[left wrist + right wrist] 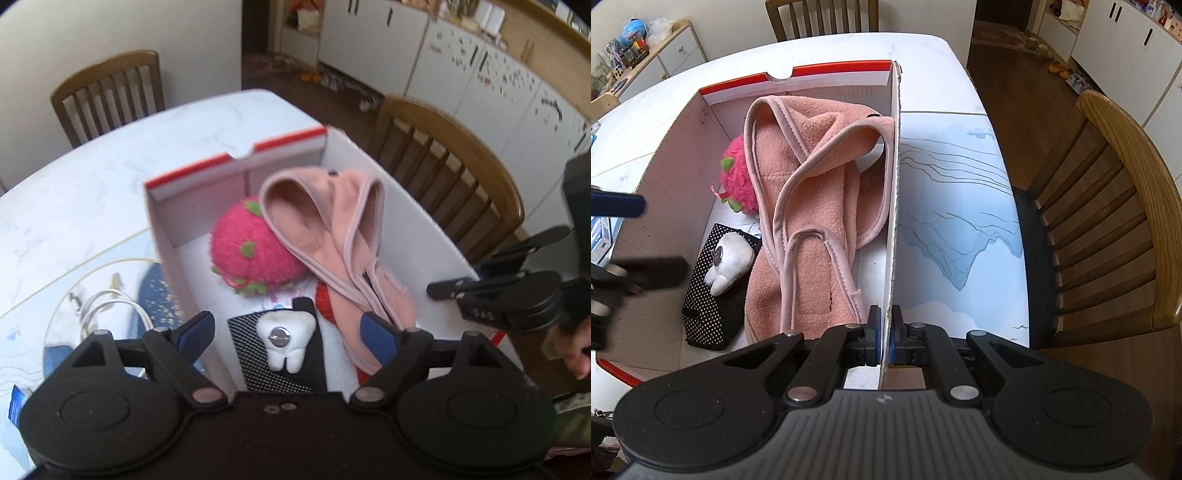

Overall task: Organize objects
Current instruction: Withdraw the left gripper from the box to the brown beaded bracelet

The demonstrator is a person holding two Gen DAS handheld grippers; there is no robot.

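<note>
No legible text; right claw (885, 338) pinches box wall (893, 206).

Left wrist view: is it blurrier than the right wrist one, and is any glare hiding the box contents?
Left wrist view: soft motion blur over the box and chairs, fisheye bending the table edge. Right wrist view: sharper, fleece garment texture crisp, only the left gripper smeared. No glare hides the contents in either.

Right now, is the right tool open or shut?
Shut. The right tool has both blue pads pressed against the cardboard box side wall, pinching its top edge, no gap visible.
</note>
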